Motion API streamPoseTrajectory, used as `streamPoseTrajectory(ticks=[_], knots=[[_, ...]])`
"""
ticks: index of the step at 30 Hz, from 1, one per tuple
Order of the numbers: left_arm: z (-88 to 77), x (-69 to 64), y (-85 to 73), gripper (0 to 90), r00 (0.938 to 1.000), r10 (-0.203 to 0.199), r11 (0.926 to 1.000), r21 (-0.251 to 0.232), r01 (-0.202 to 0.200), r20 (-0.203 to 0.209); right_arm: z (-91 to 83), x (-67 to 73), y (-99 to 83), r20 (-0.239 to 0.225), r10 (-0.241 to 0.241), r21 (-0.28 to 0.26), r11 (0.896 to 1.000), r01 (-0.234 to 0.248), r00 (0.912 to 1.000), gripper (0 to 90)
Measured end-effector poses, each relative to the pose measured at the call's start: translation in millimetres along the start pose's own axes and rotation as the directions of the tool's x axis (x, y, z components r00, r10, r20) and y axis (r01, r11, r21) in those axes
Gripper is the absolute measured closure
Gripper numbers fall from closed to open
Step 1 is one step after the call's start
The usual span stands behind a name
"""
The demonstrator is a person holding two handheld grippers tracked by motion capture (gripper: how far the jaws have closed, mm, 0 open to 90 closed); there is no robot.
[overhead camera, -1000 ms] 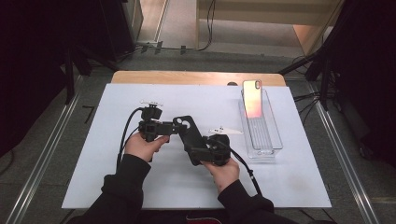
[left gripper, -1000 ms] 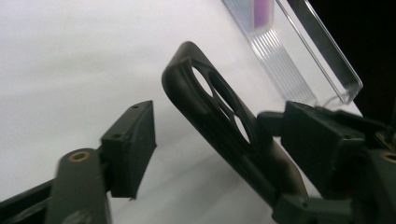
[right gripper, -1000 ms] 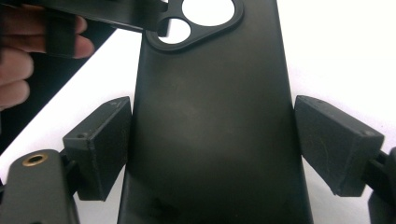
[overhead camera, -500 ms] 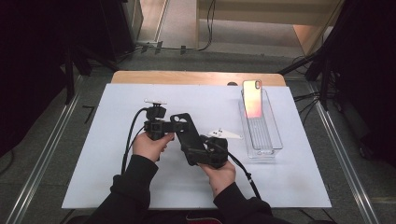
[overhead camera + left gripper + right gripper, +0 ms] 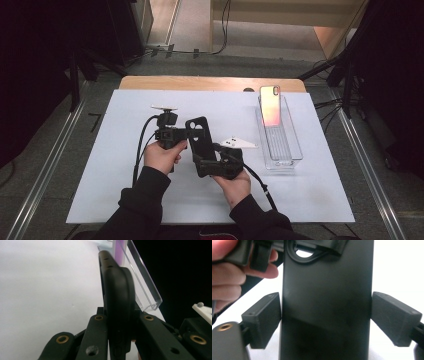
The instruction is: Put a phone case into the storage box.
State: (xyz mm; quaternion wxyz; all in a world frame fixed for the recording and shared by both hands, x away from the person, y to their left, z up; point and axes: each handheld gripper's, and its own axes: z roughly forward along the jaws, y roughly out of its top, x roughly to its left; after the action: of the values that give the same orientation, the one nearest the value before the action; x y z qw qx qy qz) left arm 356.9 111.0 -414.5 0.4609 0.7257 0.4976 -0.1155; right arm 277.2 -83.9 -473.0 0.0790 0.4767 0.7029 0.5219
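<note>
A white sheet (image 5: pixel 125 190) is covering most of the wooden table (image 5: pixel 200 83). A clear tray (image 5: pixel 290 150) is lying on the sheet at the right, with a phone (image 5: pixel 270 106) leaning inside it.

We see the clear tray (image 5: pixel 294 150) on the white mat (image 5: pixel 100 185), toward its right. A phone (image 5: pixel 270 106) leans in the tray's far end. Left of the tray, both grippers hold a phone case (image 5: pixel 200 140) above the mat.

text: none legible | labels: none | numbers: none
</note>
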Motion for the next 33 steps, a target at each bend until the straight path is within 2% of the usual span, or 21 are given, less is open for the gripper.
streamPoseTrajectory(ticks=[1, 3, 4, 7, 10, 12, 14, 17, 22, 25, 28, 31, 33], knots=[[-0.4, -1.2, 0.2, 84.0, 0.9999, 0.009, 1.0000, -0.003, -0.009, -0.011, 0.7, -0.4, 2.0, -0.020, -0.004, 0.018, 1.000, 0.005, 0.9998, 1.9], [-1.9, -1.6, 1.2, 84.0, 1.0000, 0.008, 0.9999, -0.011, -0.008, -0.005, 2.3, -3.2, 6.1, -0.083, 0.001, 0.058, 0.998, 0.003, 0.9966, 0.0], [-3.1, -2.1, 1.7, 84.0, 0.9999, 0.012, 0.9998, -0.014, -0.012, -0.007, 2.4, -4.6, 8.3, -0.098, 0.002, 0.077, 0.997, 0.006, 0.9952, 0.0], [-6.1, -3.9, 2.7, 83.9, 0.9990, 0.037, 0.9989, -0.027, -0.037, -0.025, 0.2, -7.7, 13.8, -0.071, -0.021, 0.103, 0.994, 0.028, 0.9973, 0.0], [-8.4, -4.4, 2.7, 83.8, 0.9974, 0.061, 0.9970, -0.047, -0.062, -0.038, -1.0, -12.2, 18.6, -0.076, -0.027, 0.134, 0.990, 0.037, 0.9967, 0.0], [-10.2, -4.7, 1.8, 83.6, 0.9943, 0.090, 0.9936, -0.064, -0.093, -0.057, -1.5, -13.0, 20.5, -0.073, -0.045, 0.151, 0.987, 0.055, 0.9963, 0.0], [-11.1, -4.9, 0.4, 83.6, 0.9909, 0.111, 0.9903, -0.075, -0.117, -0.076, -1.9, -12.2, 20.4, -0.079, -0.050, 0.153, 0.986, 0.062, 0.9956, 0.0], [-11.4, -4.3, -2.2, 83.6, 0.9874, 0.135, 0.9859, -0.088, -0.142, -0.084, -2.8, -9.8, 19.5, -0.084, -0.090, 0.168, 0.980, 0.103, 0.9924, 0.0], [-9.7, -3.5, -6.6, 83.6, 0.9841, 0.158, 0.9795, -0.113, -0.166, -0.082, -5.6, -12.7, 19.9, -0.110, -0.116, 0.180, 0.974, 0.135, 0.9871, 0.0], [-7.3, -3.5, -8.7, 83.6, 0.9811, 0.170, 0.9773, -0.112, -0.180, -0.093, -7.4, -14.8, 20.0, -0.116, -0.135, 0.190, 0.969, 0.155, 0.9841, 0.0], [-5.8, -4.0, -11.3, 83.6, 0.9752, 0.200, 0.9694, -0.125, -0.211, -0.095, -8.7, -17.9, 19.4, -0.120, -0.148, 0.194, 0.966, 0.169, 0.9817, 0.0], [-4.3, -6.6, -14.1, 83.6, 0.9658, 0.236, 0.9583, -0.139, -0.249, -0.108, -9.2, -20.5, 19.1, -0.117, -0.167, 0.195, 0.963, 0.188, 0.9789, 0.0], [-3.6, -7.9, -16.2, 83.6, 0.9643, 0.243, 0.9534, -0.158, -0.257, -0.106, -9.7, -22.0, 19.4, -0.119, -0.165, 0.195, 0.963, 0.186, 0.9792, 0.0]])
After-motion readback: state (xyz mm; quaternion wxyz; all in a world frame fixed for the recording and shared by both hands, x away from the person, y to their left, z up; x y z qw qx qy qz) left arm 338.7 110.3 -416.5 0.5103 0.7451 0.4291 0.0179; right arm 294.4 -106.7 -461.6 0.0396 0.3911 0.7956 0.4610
